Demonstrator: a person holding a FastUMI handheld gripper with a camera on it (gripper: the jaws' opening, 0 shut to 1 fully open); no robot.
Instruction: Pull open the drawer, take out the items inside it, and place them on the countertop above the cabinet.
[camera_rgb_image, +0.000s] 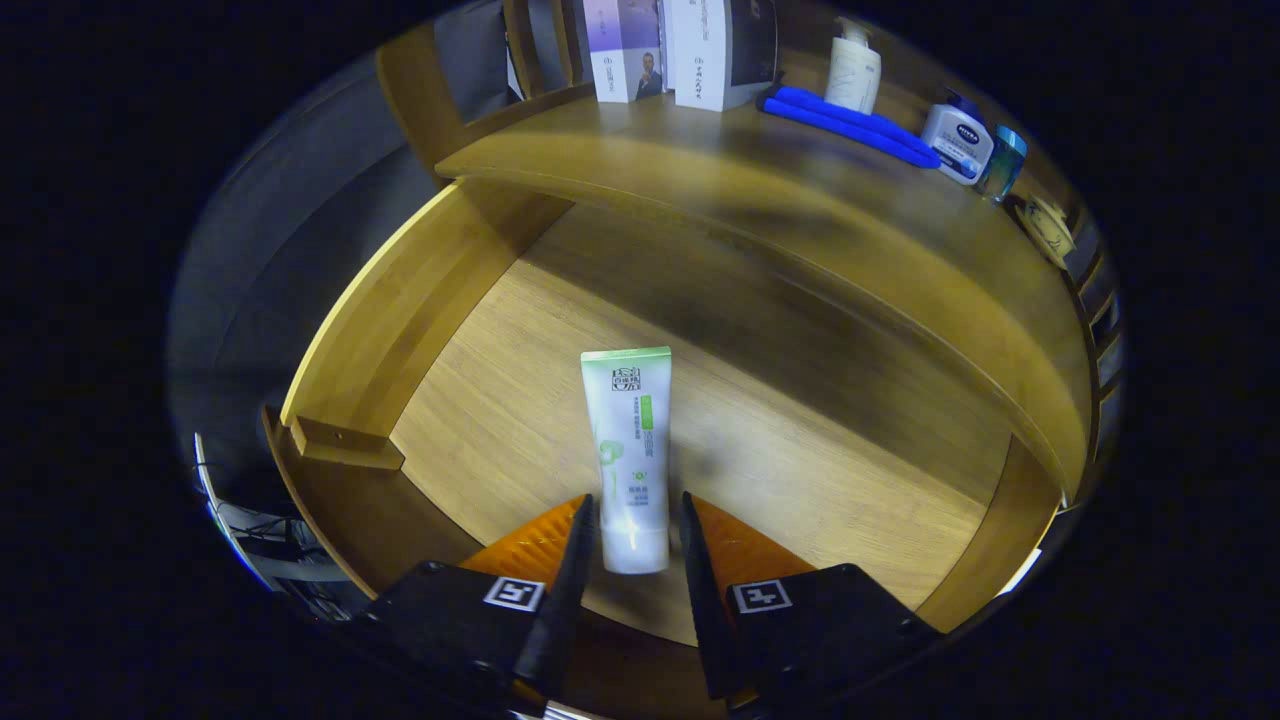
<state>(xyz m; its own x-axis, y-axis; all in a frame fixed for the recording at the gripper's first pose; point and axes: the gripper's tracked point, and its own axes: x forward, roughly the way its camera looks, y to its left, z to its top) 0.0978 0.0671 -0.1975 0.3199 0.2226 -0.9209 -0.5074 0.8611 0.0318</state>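
Note:
The wooden drawer (820, 470) is pulled out below the cabinet's countertop (700, 160). A white and green tube (628, 440) lies flat on the drawer's floor, its crimped end pointing toward the countertop and its cap end toward me. My gripper (637, 502) hangs over the drawer with its fingers on either side of the tube's cap end. The left finger is close against the tube, while a narrow gap shows at the right finger. The jaws stand open around the tube.
On the countertop stand two white boxes (690, 50), a folded blue cloth (850, 122), a white pump bottle (853, 70), a small white bottle (958, 140) and a teal jar (1003, 162). The drawer's left wall (400, 310) and right wall (1000, 540) bound the floor.

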